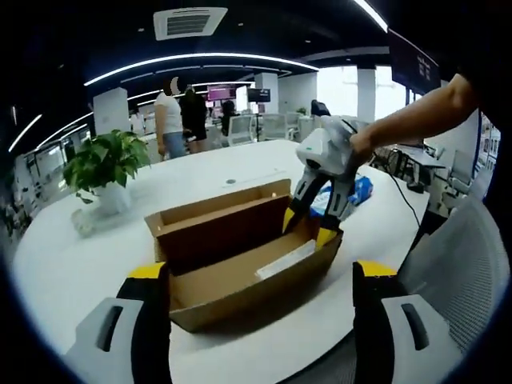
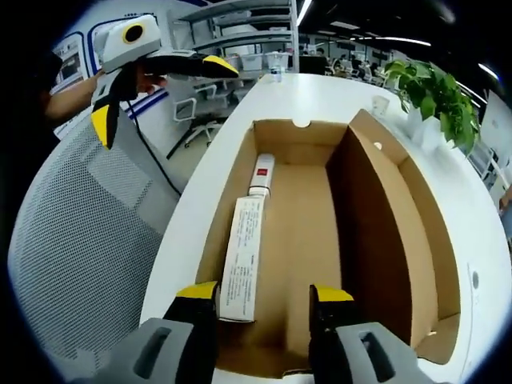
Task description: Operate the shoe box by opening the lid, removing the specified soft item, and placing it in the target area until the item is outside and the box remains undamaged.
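Observation:
An open brown cardboard shoe box (image 1: 240, 300) (image 2: 298, 232) lies on the white table, its lid (image 1: 214, 210) (image 2: 436, 232) folded back and standing up along the far side. Inside, against one long wall, lies a long white printed packet (image 1: 285, 259) (image 2: 242, 268) with a red mark at its far end. My right gripper (image 1: 308, 227) (image 2: 264, 293) is open and dips into the box's end, one jaw next to the packet. My left gripper (image 1: 260, 270) (image 2: 156, 88) is open, held in the air off the box's long side, holding nothing.
A potted plant (image 1: 106, 164) (image 2: 432, 88) stands on the table beyond the box. A blue packet (image 1: 362, 190) lies past the box's end. A grey mesh chair (image 1: 456, 280) (image 2: 80, 232) sits at the table edge. People stand far back (image 1: 180, 116).

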`<state>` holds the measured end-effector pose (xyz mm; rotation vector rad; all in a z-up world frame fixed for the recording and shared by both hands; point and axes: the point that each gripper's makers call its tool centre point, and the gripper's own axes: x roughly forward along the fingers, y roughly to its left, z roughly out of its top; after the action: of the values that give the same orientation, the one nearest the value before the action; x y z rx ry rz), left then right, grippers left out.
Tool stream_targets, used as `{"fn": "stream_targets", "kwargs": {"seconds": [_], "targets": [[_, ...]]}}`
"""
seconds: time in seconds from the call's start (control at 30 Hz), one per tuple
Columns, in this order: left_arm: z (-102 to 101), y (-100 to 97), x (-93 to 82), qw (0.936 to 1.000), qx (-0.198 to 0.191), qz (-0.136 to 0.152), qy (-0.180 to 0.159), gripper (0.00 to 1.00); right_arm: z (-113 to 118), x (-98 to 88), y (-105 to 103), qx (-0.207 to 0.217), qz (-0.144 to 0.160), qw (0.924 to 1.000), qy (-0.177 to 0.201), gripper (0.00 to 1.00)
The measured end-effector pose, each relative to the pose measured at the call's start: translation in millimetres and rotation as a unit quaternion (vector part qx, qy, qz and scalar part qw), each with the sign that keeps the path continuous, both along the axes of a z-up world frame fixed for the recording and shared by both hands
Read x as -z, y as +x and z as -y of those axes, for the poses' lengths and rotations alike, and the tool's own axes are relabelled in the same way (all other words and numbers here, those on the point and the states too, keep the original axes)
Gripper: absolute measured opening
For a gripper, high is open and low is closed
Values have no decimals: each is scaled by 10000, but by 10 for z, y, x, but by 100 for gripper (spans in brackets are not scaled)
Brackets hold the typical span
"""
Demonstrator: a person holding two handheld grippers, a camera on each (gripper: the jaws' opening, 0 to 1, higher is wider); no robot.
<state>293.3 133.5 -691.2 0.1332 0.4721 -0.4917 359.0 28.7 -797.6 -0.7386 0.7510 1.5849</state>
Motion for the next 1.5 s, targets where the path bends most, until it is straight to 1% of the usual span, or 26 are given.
{"fn": "stream_targets", "kwargs": {"seconds": [0.03,0.13,0.2,0.37,0.5,0.67,0.77,0.93,1.13,1.3,1.43,1.5], "targets": [[-17,4,13,10000,-23,-6,71,96,-10,15,-13,-46,42,10000,-10,37],[-9,22,7,10000,-21,27,-8,96,-25,17,-45,-67,1,10000,5,28],[13,15,20,10000,14,24,26,96,-31,20,-62,-77,19,10000,15,25],[33,-7,97,9998,107,-121,85,96,-29,23,-101,20,-86,10000,37,15],[36,-7,89,9999,86,-112,12,96,-24,16,-100,104,-70,9999,53,14],[44,-18,104,9998,122,-123,51,96,3,3,-84,161,-8,9999,62,13],[47,-31,126,9997,153,-161,117,95,14,-37,-59,254,30,9996,105,13],[47,-32,128,9997,154,-175,74,95,53,-114,-47,285,96,9994,146,13],[70,-38,127,9996,183,-175,103,95,109,-234,-6,296,215,9991,212,13],[101,-55,146,9994,240,-223,138,95,146,-369,36,308,299,9986,314,13],[115,-61,156,9992,275,-238,183,95,177,-515,64,323,372,9979,426,13],[120,-66,159,9991,288,-247,190,94,186,-597,71,330,332,9976,511,13]]}}
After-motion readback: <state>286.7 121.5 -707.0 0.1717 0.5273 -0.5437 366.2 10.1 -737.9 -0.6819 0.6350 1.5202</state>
